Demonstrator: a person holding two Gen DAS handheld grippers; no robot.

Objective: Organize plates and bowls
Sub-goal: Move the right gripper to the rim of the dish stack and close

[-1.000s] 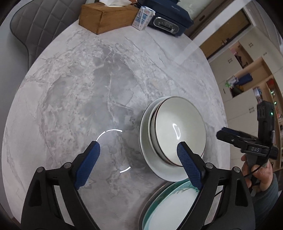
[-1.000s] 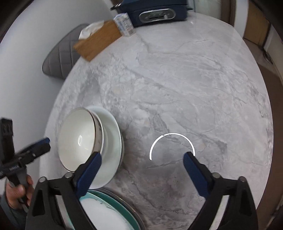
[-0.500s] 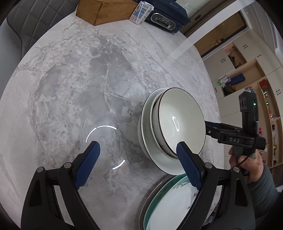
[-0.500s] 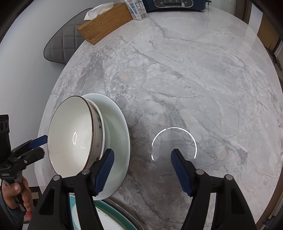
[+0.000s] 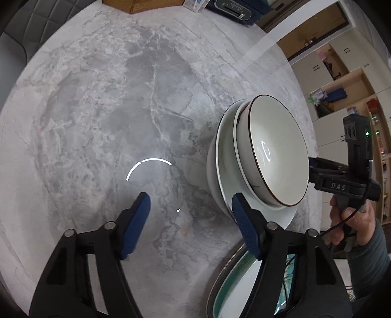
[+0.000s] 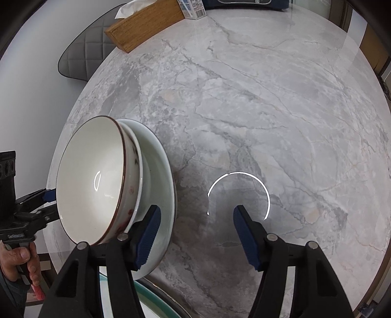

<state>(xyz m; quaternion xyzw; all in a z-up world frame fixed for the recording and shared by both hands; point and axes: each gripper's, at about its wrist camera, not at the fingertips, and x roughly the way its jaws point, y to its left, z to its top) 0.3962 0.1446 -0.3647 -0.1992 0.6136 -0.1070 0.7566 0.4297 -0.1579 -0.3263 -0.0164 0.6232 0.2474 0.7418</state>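
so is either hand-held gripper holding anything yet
No. The left hand-held gripper and right hand-held gripper flank the stacked bowls; each has only bare table between its pads.

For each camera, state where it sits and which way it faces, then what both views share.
Left wrist: on the left gripper, angled down at the marble table; its blue pads, plus the right gripper and its hand at right.
Right wrist: on the right gripper, angled down; its pads, with the left gripper at left.
Shared: the bowl stack, teal plate, tissue box.
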